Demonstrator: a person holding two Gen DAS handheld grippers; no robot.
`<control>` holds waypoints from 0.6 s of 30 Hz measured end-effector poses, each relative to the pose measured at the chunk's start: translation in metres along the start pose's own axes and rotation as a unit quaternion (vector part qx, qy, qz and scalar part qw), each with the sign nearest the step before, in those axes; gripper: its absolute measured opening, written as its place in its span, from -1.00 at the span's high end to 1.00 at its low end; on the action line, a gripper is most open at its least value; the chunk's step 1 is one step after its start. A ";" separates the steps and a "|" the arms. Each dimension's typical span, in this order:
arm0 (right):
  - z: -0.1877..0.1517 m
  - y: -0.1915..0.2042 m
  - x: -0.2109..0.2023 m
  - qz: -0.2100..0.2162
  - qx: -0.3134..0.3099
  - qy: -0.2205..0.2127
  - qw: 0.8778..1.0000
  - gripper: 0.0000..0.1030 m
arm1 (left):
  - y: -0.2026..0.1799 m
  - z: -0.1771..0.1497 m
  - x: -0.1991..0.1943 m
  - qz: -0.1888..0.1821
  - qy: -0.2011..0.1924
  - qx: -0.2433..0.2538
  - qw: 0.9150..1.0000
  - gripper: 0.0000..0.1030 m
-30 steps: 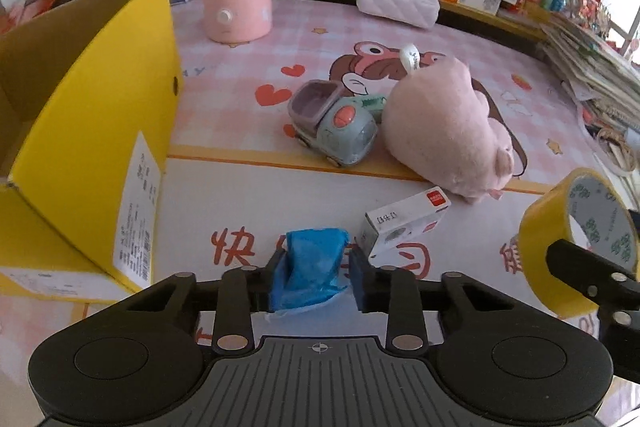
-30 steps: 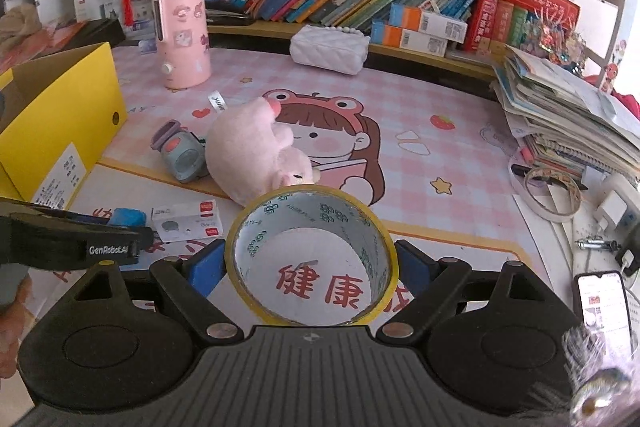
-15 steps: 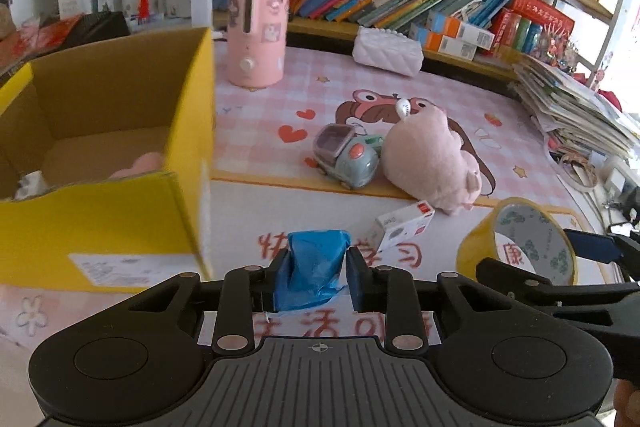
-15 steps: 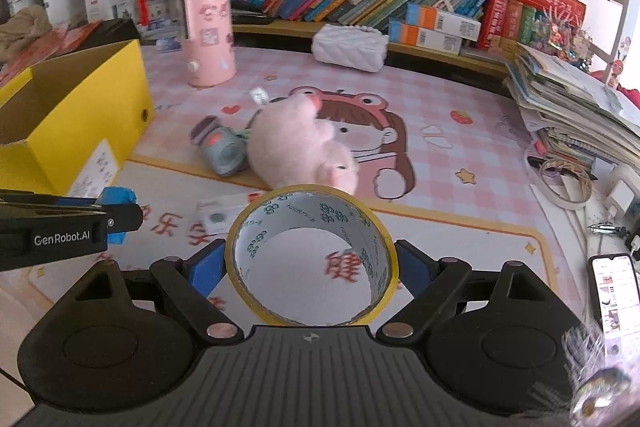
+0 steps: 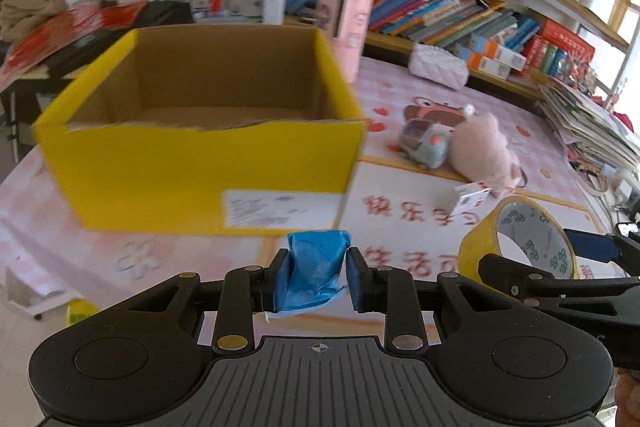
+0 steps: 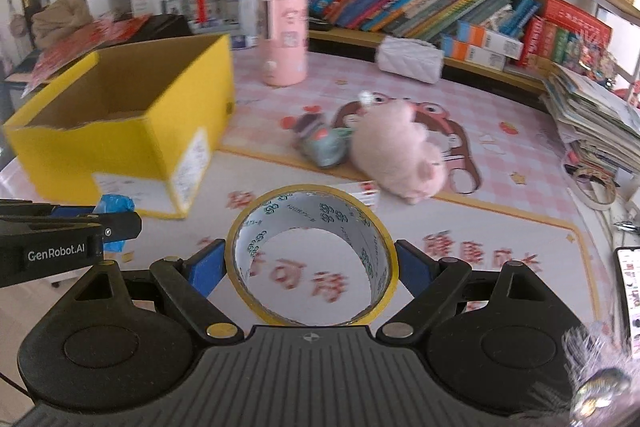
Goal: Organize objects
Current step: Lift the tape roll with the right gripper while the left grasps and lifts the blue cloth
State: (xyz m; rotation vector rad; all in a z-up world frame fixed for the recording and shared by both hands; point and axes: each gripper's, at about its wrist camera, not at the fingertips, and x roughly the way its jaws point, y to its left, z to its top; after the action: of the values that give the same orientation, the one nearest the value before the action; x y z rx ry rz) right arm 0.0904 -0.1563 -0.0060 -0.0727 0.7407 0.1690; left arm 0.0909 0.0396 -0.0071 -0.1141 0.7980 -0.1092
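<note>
Two handheld grippers hover above a pink cartoon-print table mat (image 6: 500,155), each carrying one item. The left gripper (image 5: 316,277) has its jaws clenched on a crumpled blue bag (image 5: 316,267), held in the air just in front of the open yellow box (image 5: 200,163); the bag's lower end is hidden behind the gripper body. The right gripper (image 6: 310,259) grasps a roll of yellow tape (image 6: 312,251) by its outer sides, the roll standing on edge with its core facing the camera; its bottom rim is cut off by the gripper housing.

The box's floor is largely screened by its near wall and blurred, so its contents cannot be made out. Past the box, a pink plush toy (image 6: 400,151) lies on the mat touching a small grey-green toy car (image 6: 322,147), the car partly smeared by blur. A small white carton (image 5: 470,197) lies just in front of the plush in the left wrist view; in the right wrist view it is mostly hidden behind the tape. A pink cylinder (image 6: 284,35) stands near the back, beside a white quilted pouch (image 6: 410,59) and under rows of books (image 6: 400,3). A phone (image 6: 630,291) is cut off at the right edge
</note>
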 end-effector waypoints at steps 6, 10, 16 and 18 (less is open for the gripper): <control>-0.009 0.038 -0.012 0.012 -0.005 0.000 1.000 -0.69 | 0.030 -0.013 -0.024 0.009 -0.002 -0.002 1.000 0.47; -0.016 0.060 -0.021 0.020 -0.008 0.000 1.000 -0.69 | 0.047 -0.022 -0.039 0.016 -0.005 -0.004 1.000 0.47; -0.028 0.091 -0.033 0.028 -0.011 -0.001 1.000 -0.69 | 0.067 -0.034 -0.058 0.021 -0.009 -0.005 1.000 0.47; -0.031 0.099 -0.037 0.030 -0.013 -0.003 0.999 -0.69 | 0.072 -0.038 -0.064 0.024 -0.014 -0.005 1.000 0.47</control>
State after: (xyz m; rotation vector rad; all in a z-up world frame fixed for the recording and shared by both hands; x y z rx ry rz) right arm 0.0258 -0.0679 -0.0045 -0.0742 0.7351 0.2361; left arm 0.0230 0.1176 0.0018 -0.1047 0.7737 -0.0586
